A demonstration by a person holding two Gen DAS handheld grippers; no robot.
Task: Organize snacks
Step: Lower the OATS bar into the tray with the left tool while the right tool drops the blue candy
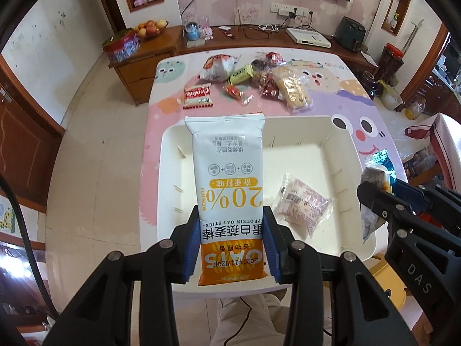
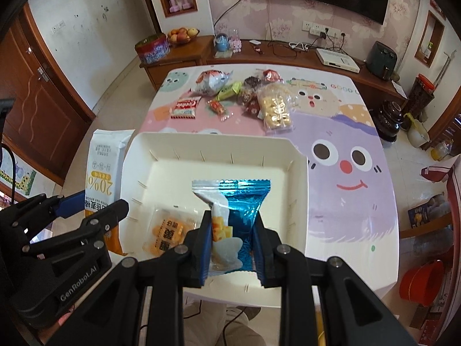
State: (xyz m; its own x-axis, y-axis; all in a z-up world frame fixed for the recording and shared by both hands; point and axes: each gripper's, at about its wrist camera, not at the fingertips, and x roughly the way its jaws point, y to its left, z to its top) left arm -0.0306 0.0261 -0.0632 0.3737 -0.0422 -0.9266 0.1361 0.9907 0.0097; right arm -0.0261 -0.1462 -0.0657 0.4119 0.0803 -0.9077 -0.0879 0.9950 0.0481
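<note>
Gripped between the blue pads of the left gripper point(image 1: 232, 243): a tall white-and-orange oat bar packet point(image 1: 229, 178), clamped at its lower part, standing up over the left side of the white tray point(image 1: 343, 132). Clamped likewise in the right gripper point(image 2: 232, 248): a blue foil snack pack point(image 2: 236, 207) with yellow cubes printed on its pale side, squeezed narrow at the pads and hanging over the near middle of the tray. Lying flat on the tray floor: one clear-wrapped small snack point(image 1: 302, 203), orange on the face seen from the right wrist, near the front wall and between the two held packets. Resting on the cartoon-printed table cover point(image 2: 345, 132), the tray toward the near edge. Farther back on the cover, well apart from the tray, a loose cluster of snacks: a red-and-white cookie pack point(image 1: 198, 96), a white puffy bag point(image 1: 217, 67), a green wrapped sweet point(image 1: 240, 74), a small red-orange candy point(image 1: 234, 91), dark red packets point(image 1: 269, 88) and a clear bag of pale biscuits point(image 1: 292, 89). Beyond the table, a wooden sideboard point(image 1: 161, 49) with a fruit bowl point(image 1: 151, 28) and a round tin point(image 1: 121, 44). Below the table edge, a person's light trousers point(image 1: 247, 317).
</note>
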